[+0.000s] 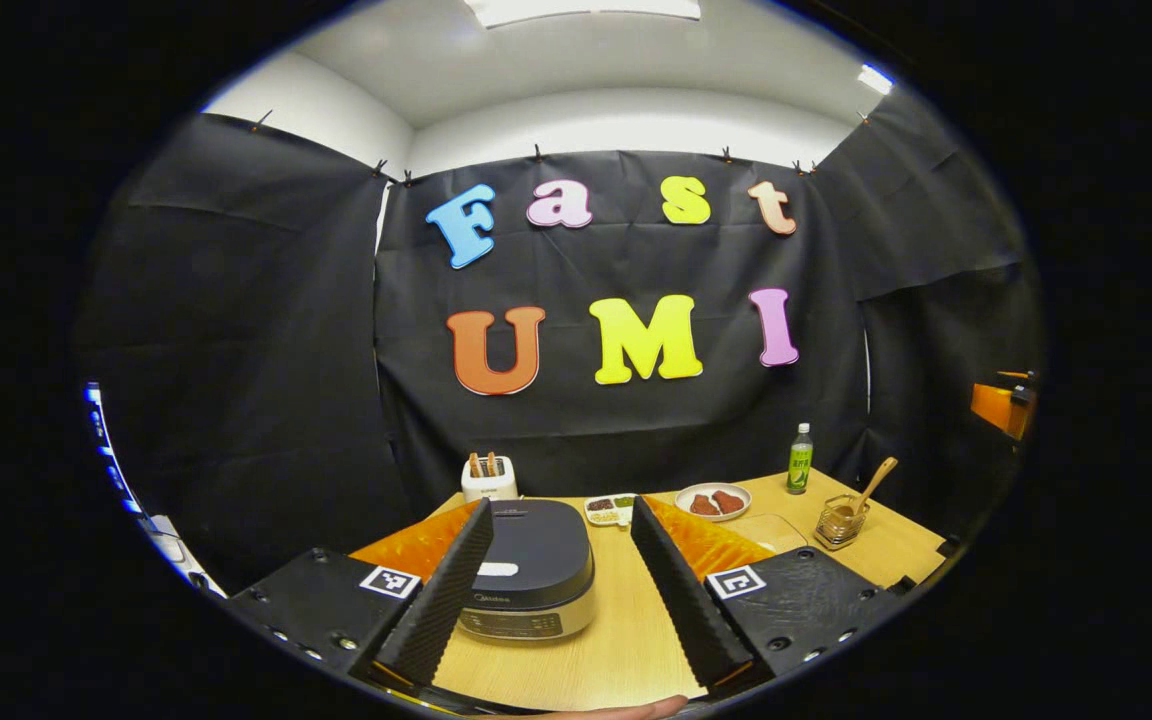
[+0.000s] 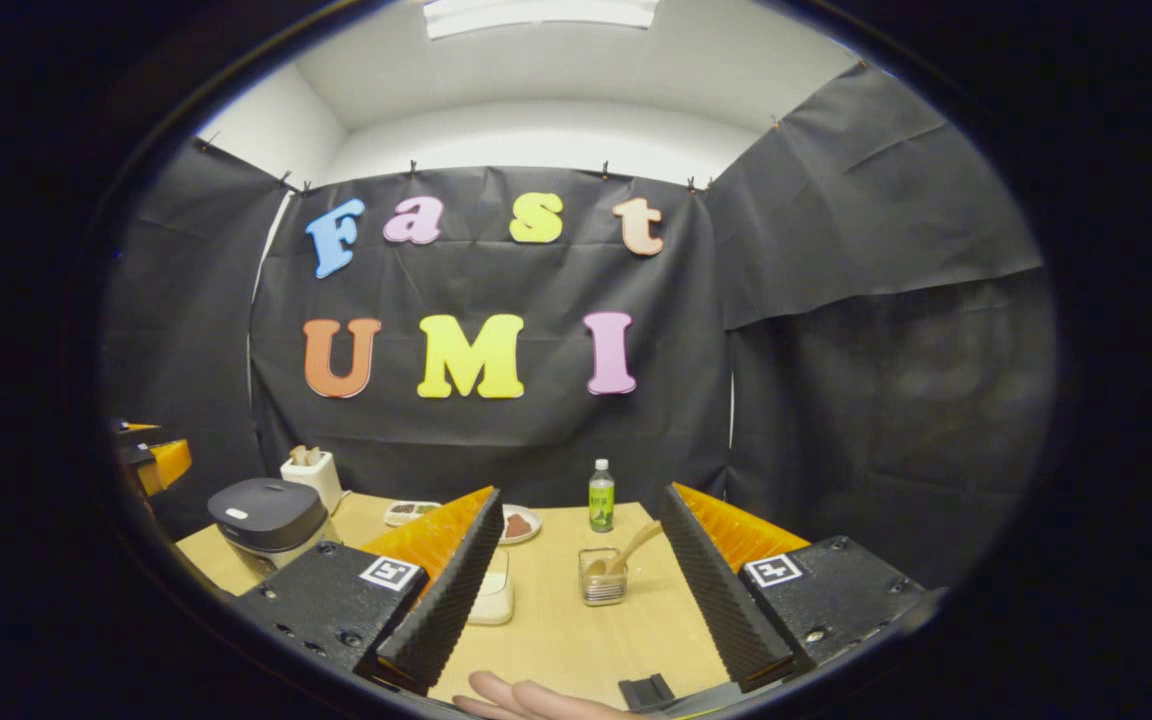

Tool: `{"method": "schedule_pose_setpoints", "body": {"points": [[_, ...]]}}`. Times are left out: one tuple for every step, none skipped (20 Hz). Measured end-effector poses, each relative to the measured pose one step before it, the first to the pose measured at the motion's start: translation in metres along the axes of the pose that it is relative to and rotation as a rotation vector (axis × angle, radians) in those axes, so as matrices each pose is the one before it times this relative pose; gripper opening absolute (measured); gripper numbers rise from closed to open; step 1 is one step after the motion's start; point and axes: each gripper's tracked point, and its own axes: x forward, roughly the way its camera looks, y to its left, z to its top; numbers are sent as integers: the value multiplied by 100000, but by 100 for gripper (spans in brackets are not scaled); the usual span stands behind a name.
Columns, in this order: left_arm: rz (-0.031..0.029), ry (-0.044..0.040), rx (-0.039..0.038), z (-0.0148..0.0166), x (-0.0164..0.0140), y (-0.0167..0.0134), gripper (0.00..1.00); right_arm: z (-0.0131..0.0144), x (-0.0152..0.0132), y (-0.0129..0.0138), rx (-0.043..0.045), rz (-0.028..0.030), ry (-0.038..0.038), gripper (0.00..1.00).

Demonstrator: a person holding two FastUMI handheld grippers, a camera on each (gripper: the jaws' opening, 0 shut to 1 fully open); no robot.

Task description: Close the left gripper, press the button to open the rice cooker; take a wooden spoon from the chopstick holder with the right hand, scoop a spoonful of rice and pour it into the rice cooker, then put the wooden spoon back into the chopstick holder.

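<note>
We are holding the left gripper (image 1: 561, 570) wide open, its two fingers spread to either side of the rice cooker (image 1: 533, 580) without touching it, gripping nothing. The cooker is sitting with its lid down on the wooden table (image 1: 626, 640), close in front of this gripper. We are holding the right gripper (image 2: 581, 585) just as wide open and empty, its fingers framing the chopstick holder (image 2: 602, 579), which is standing a little way ahead on the table. One wooden spoon (image 2: 628, 552) is leaning in that holder, handle tilted up to the right. In the right gripper view a hand (image 2: 526, 698) is showing at the bottom edge, between the fingers' bases.

We are counting one rice cooker, one chopstick holder, one wooden spoon, one green bottle (image 2: 601, 497), one plate (image 1: 713, 500) carrying two brown pieces, one small divided dish (image 1: 609, 510), one white toaster (image 1: 489, 479) behind the cooker, and one pale container (image 2: 495, 595) beside the right gripper's left finger; we cannot tell what it holds.
</note>
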Motion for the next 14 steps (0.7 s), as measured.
{"method": "schedule_pose_setpoints", "body": {"points": [[-9,1422,-1807,-322,112,131,89,-296,170,-6,405,469,825,99],[-1215,1732,-2713,-346,374,40,67,-137,207,-45,494,74,455,99],[-1744,2146,-3094,-599,169,-83,70,-103,198,-102,293,-121,255,99],[-563,1666,-2430,-244,291,460,61,-75,98,-8,406,163,541,100],[7,2563,-1569,-585,435,503,43,-235,-20,70,561,348,464,100],[704,2550,-215,-564,606,487,35,-146,80,38,309,295,324,100],[1946,2719,513,-501,551,923,27,-88,80,-23,26,185,222,100],[1723,2850,305,-601,413,736,0,-118,91,-128,-94,-59,193,99],[-64,3079,1082,-1108,768,166,2,-20,-2,-135,30,-92,-18,100],[1008,2799,-117,-356,1138,442,1,-90,120,-85,120,-100,88,100],[938,2811,104,-469,586,434,0,-20,47,-103,249,-36,58,100],[496,2375,65,-339,815,383,0,-116,130,-52,113,-81,71,100],[1072,2018,-329,-337,709,468,0,-117,173,-196,22,-359,92,100],[156,2248,-388,-265,802,403,0,-223,48,-109,-48,-212,58,100]]}}
